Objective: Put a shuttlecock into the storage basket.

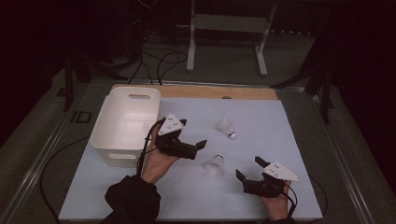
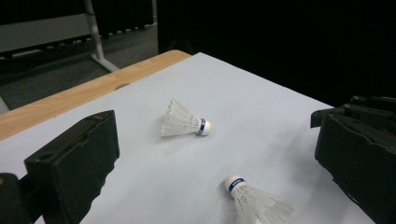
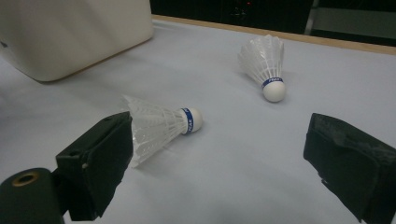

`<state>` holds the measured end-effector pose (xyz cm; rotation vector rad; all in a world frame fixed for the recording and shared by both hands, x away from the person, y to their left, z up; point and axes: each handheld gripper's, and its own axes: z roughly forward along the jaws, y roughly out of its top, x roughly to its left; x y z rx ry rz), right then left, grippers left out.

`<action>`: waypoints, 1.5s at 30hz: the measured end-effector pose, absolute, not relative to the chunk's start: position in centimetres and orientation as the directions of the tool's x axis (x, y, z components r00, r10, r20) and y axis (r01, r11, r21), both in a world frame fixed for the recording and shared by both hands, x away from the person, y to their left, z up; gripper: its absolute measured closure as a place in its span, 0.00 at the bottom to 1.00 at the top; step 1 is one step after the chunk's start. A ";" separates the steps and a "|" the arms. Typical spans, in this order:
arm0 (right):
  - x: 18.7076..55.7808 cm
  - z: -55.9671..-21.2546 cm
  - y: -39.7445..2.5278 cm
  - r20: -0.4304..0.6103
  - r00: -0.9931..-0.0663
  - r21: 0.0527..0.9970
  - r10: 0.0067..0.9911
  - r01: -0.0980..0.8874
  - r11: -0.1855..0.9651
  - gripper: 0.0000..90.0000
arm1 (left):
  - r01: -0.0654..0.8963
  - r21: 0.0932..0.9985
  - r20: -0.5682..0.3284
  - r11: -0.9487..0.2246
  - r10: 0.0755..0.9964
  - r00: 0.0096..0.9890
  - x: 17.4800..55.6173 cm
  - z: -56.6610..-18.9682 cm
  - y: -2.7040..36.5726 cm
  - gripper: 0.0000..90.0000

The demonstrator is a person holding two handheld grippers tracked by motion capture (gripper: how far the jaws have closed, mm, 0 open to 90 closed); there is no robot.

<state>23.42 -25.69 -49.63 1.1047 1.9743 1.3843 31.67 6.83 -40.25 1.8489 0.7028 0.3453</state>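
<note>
Two white feather shuttlecocks with blue bands lie on their sides on the pale sheet. The far shuttlecock (image 1: 226, 127) (image 2: 184, 122) (image 3: 266, 65) rests mid-table. The near shuttlecock (image 1: 215, 164) (image 2: 257, 200) (image 3: 159, 123) lies closer to the person. My left gripper (image 1: 192, 133) (image 2: 215, 149) hovers open and empty just right of the bin, its jaws pointing toward both shuttlecocks. My right gripper (image 1: 250, 168) (image 3: 219, 149) sits low at the front right, open and empty. The near shuttlecock's feathers lie just beyond its left jaw.
A white plastic bin (image 1: 126, 123) (image 3: 70, 32) stands at the table's left. A wooden strip (image 1: 196, 91) (image 2: 70, 95) runs along the sheet's far edge. Beyond it are a white metal stand (image 1: 229, 28) and floor cables (image 1: 159, 60). Dark surroundings flank the table.
</note>
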 end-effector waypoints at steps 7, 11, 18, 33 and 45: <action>23.4 -49.6 -25.7 0.059 -0.557 0.927 0.829 0.339 0.161 0.09 | 0.296 0.918 -0.085 -0.263 0.599 0.796 31.6 -40.7 6.1 0.01; 23.4 -49.6 -25.7 0.063 -0.558 0.927 0.827 0.339 0.159 0.09 | 0.300 0.914 -0.083 -0.273 0.598 0.797 31.7 -41.1 5.9 0.01; 23.4 -49.6 -25.7 0.062 -0.557 0.927 0.828 0.340 0.160 0.09 | 0.304 0.910 -0.083 -0.283 0.592 0.802 31.7 -41.7 5.4 0.01; 23.4 -49.6 -25.7 0.062 -0.555 0.928 0.830 0.339 0.157 0.09 | 0.306 0.906 -0.081 -0.293 0.589 0.804 31.9 -42.8 5.0 0.01; 23.4 -49.6 -25.8 0.059 -0.557 0.930 0.828 0.333 0.157 0.09 | 0.302 0.899 -0.067 -0.316 0.582 0.810 32.0 -44.0 4.5 0.01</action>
